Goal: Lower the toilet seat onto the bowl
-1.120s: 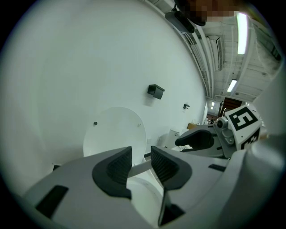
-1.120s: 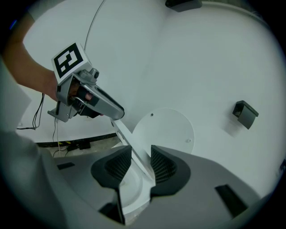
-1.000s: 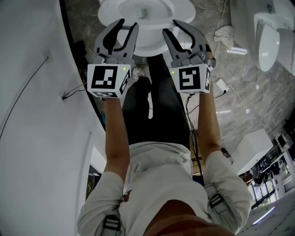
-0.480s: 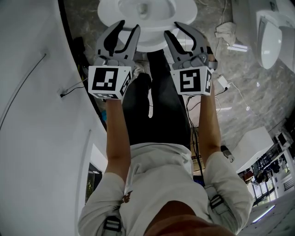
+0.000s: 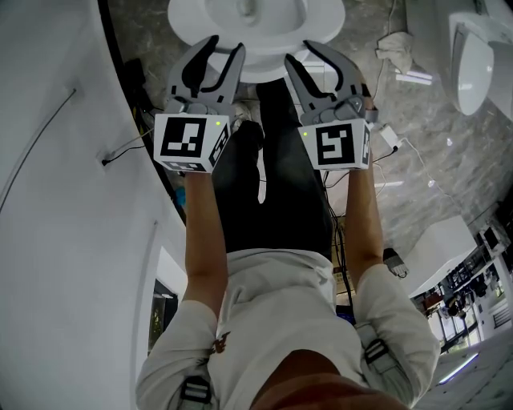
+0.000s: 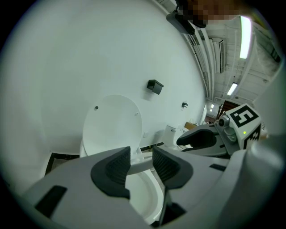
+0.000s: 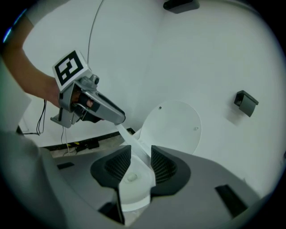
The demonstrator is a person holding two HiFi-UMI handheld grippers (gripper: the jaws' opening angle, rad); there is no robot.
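Note:
A white toilet stands at the top of the head view, its lid (image 6: 111, 125) upright against the wall. The seat (image 5: 180, 20) is a white rim whose front part runs across between my two grippers. My left gripper (image 5: 226, 44) is at the seat's front left. Its jaws have just been opening, and the seat (image 6: 141, 166) crosses the gap between the pads with room beside it. My right gripper (image 5: 298, 50) is at the front right. There the seat (image 7: 132, 138) passes as a slanted strip between the jaws, but any pad contact is unclear. The bowl (image 7: 129, 188) shows below.
A white curved wall (image 5: 56, 200) closes the left side. A second white fixture (image 5: 473, 56) stands at the far right, with a crumpled cloth (image 5: 393, 56) and cables (image 5: 385, 148) on the grey floor. A black fitting (image 7: 246, 103) is on the wall. The person's dark-trousered legs (image 5: 264, 176) are below the grippers.
The toilet has slid a little toward the top edge of the head view. Both grippers stay side by side at its front rim, shifted slightly. Their jaw gaps look the same.

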